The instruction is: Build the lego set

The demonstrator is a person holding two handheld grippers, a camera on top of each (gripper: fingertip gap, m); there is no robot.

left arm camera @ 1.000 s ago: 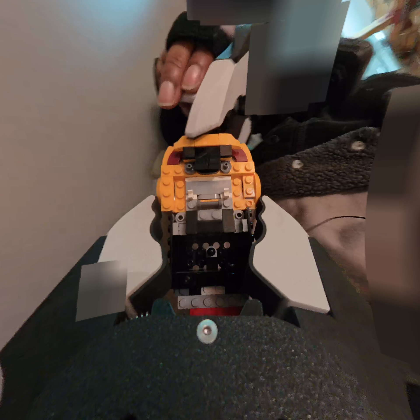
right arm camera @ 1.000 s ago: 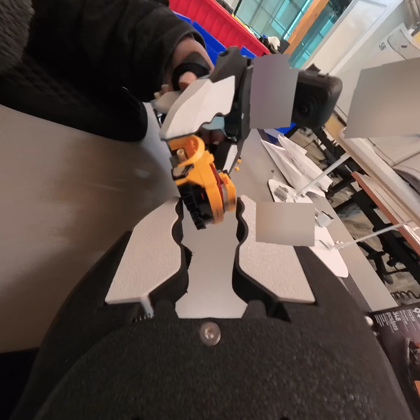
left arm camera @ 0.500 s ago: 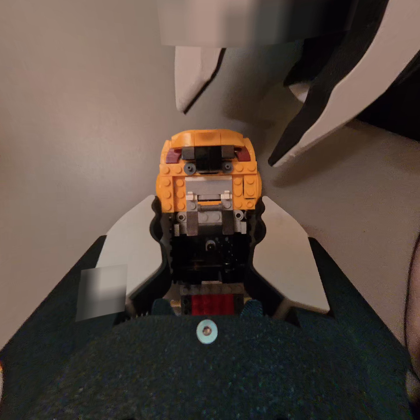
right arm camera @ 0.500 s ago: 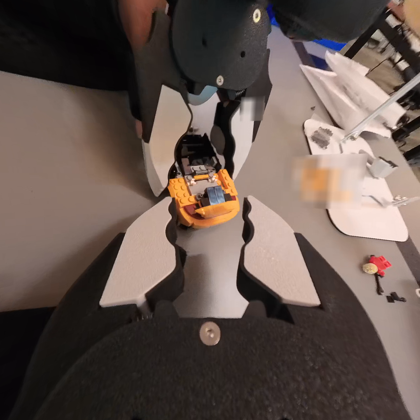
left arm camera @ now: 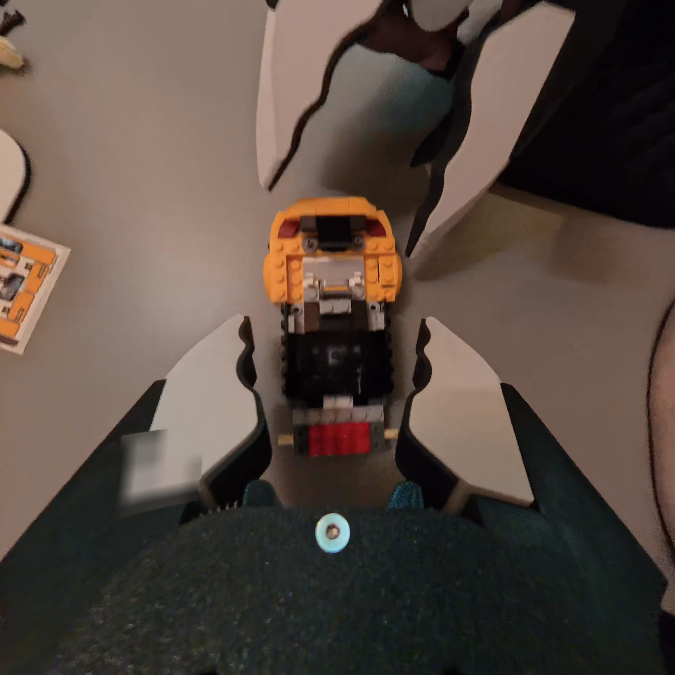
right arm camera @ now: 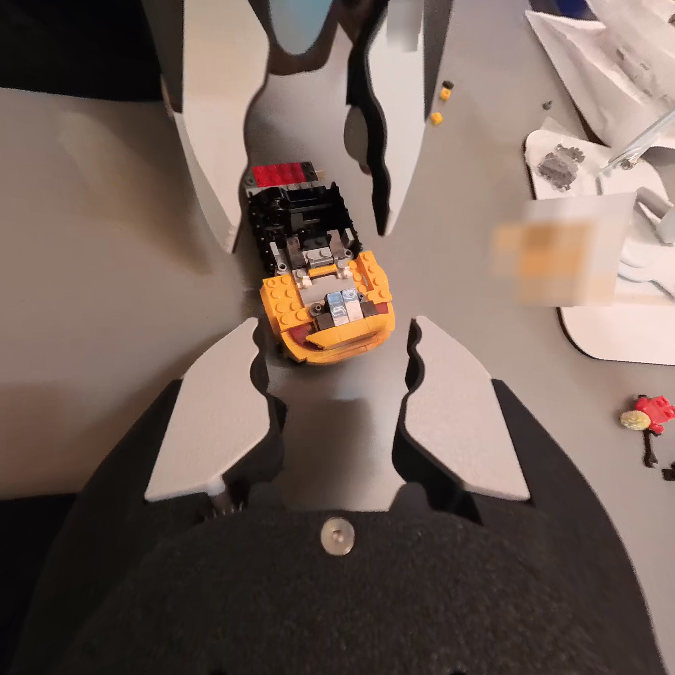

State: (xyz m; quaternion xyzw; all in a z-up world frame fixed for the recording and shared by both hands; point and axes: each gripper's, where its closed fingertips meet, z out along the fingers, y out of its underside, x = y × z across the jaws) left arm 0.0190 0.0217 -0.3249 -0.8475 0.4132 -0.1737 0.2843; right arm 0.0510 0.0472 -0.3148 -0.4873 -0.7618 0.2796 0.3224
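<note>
A half-built lego car, with an orange rear, black middle and red front plate, rests on the grey table. It also shows in the right wrist view. My left gripper is open, its fingers on either side of the car's black middle and apart from it. My right gripper is open and empty, its fingertips just short of the car's orange end. Each gripper shows across the car in the other's view: the right one and the left one.
An instruction sheet lies at the left. In the right wrist view, two small yellow pieces, white trays with grey parts, plastic bags and a red piece lie to the right. A dark sleeve is behind the car. There is about 5 cm between the tips of the two grippers. The red piece is about 20 cm from my right fingertips.
My left gripper lowered the car onto the table and opened off it. My right gripper stayed open and came in close to the orange end.
</note>
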